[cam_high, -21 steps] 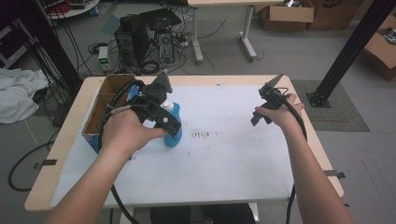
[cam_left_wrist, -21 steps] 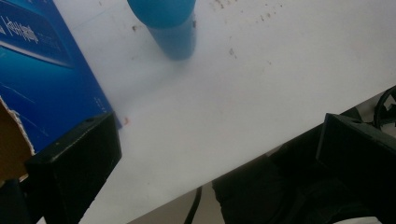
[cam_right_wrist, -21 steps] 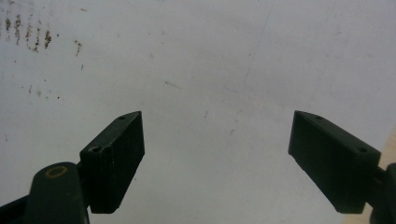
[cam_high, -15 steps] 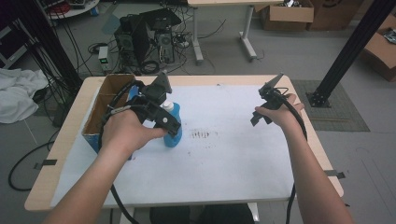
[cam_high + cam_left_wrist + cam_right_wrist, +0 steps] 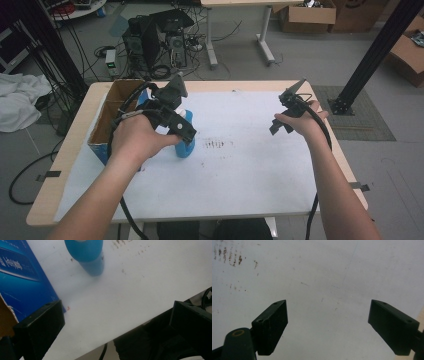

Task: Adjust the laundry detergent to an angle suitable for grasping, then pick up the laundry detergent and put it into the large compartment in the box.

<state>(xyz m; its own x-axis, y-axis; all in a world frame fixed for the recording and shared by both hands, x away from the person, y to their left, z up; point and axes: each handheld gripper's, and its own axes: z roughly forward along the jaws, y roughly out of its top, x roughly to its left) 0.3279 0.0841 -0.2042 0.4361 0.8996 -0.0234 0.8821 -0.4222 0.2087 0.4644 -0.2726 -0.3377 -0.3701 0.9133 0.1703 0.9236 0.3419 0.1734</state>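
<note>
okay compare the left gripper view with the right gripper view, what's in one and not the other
The left gripper view alone has the blue cup standing on the sheet, the blue box beside it, and the table's near edge. The right gripper view alone has a strip of bare wooden tabletop at its right margin. Both share the white sheet, its brown smudges, and wide-open black jaws holding nothing: the left gripper and the right gripper.

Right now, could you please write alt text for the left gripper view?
Open left gripper over a white table sheet, nothing between its black jaws. A blue cup stands ahead; a blue cardboard box sits at left.
</note>
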